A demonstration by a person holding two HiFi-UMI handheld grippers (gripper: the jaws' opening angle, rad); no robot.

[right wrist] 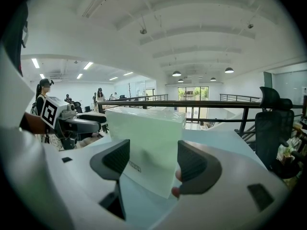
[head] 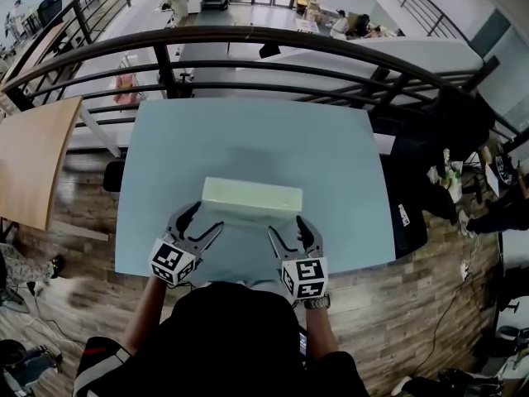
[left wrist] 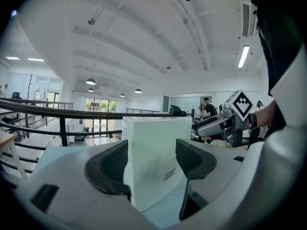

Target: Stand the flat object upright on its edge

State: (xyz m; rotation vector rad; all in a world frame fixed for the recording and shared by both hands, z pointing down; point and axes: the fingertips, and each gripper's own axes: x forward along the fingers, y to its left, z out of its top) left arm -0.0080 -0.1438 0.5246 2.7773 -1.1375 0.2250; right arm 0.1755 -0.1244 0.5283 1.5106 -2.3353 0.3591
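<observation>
The pale green box [head: 252,198] stands near the middle of the light blue counter [head: 165,155], toward its near edge, with its long side running left to right. In both gripper views it rises well above the jaws, so it looks to be up on one long edge with its broad face toward the person. Nothing else lies on the counter around it.

Beyond the far edge runs a black railing [head: 248,35], with the lower floor of a large hall visible past it. A wooden table [head: 33,164] stands off to the left, apart from the counter. A black chair [right wrist: 271,123] stands to the right, and the floor is wood plank.

The left gripper [head: 207,217] sits at the box's near left corner. Its jaws are wide apart and the box's left end lies between the pads. Whether either pad presses on the box cannot be told.

The right gripper [head: 286,226] sits at the near right part of the box, its jaws also spread, with the box's right corner between them. The near face looks just beside the pads; contact is unclear. Each gripper shows at the edge of the other's view, low over the counter.
</observation>
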